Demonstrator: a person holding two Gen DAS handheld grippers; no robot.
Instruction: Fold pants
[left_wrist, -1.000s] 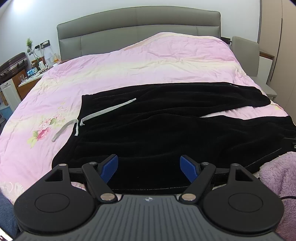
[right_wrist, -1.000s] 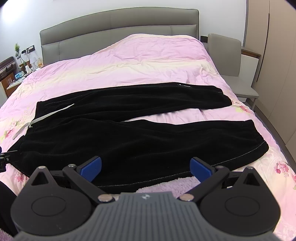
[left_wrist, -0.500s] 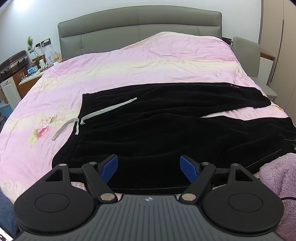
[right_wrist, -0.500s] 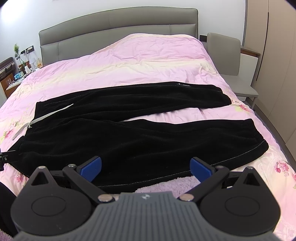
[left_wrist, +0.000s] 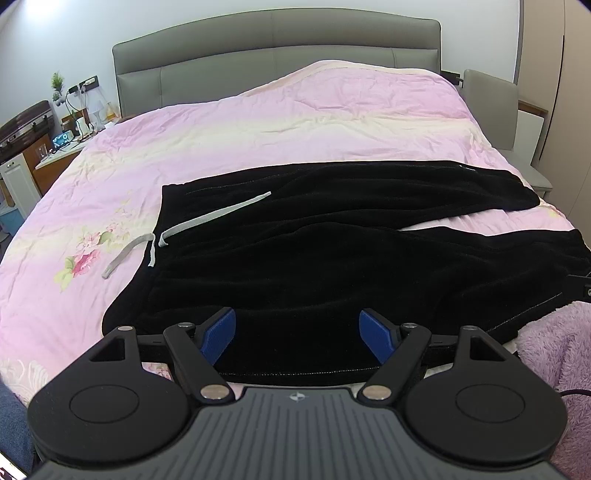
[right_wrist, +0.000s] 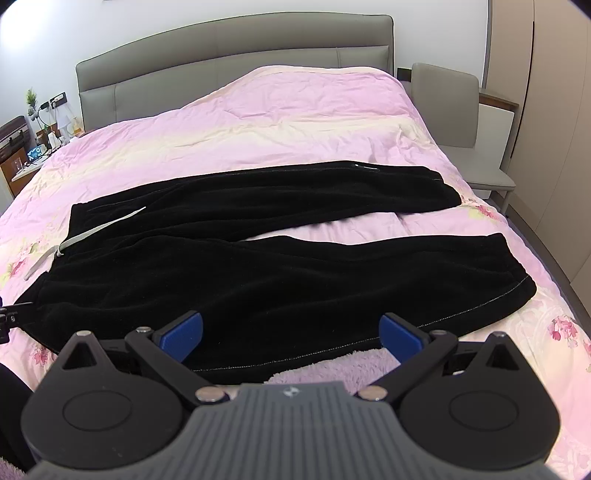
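Black pants (left_wrist: 332, 258) lay flat on the bed (right_wrist: 295, 122), both my fingers (left_wrist: 218, 328) spread wide and empty; I judged gripping the near edge evenly best.

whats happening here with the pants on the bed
A person holds a gripper in each hand above black pants spread flat on a pink floral bedspread, waistband and grey drawstring to the left, legs apart to the right. The left gripper and right gripper are both open near the pants' near edge, gripping nothing. No fold made yet.
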